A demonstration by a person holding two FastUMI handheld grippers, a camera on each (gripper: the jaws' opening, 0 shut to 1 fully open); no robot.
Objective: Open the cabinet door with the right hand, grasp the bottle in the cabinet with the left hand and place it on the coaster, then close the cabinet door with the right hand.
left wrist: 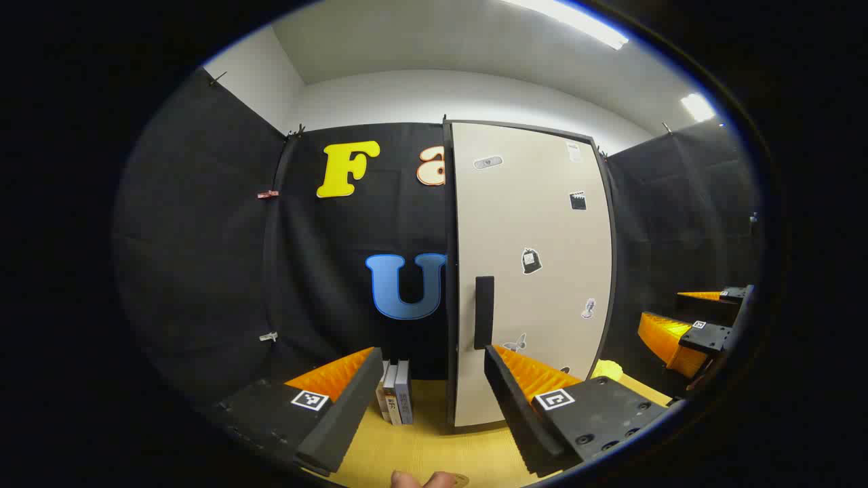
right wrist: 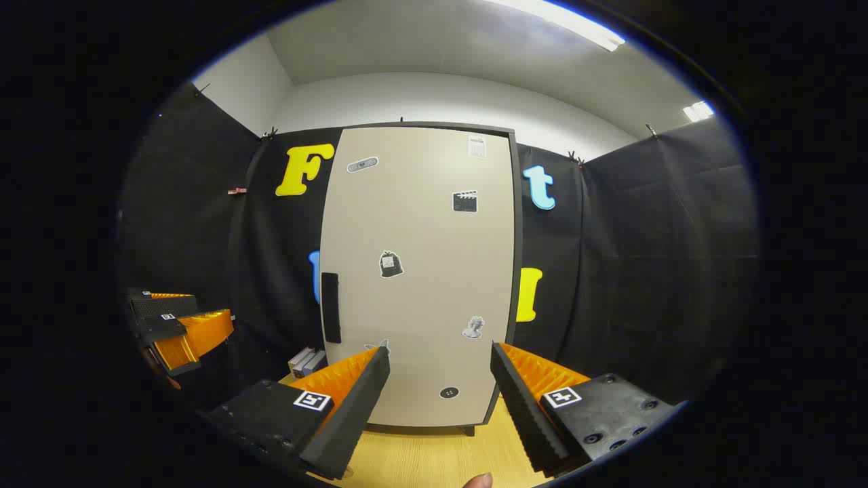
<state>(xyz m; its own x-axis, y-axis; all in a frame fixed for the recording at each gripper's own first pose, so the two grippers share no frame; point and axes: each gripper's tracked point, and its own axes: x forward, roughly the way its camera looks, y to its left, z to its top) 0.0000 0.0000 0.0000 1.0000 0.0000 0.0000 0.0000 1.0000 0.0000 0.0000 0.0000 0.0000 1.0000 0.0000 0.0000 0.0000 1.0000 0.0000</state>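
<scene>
Cabinet door (right wrist: 420, 271), shut, upright on bench (right wrist: 434, 454): rigid flat panel, likely light-swinging, best taken by its dark vertical handle (right wrist: 330, 307); right hand-held gripper (right wrist: 439, 379) and left hand-held gripper (left wrist: 430, 383) both spread, empty.

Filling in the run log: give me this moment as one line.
stage: before opening | cabinet door: closed | handle: untouched | right claw: open, facing door | left claw: open, empty
</scene>
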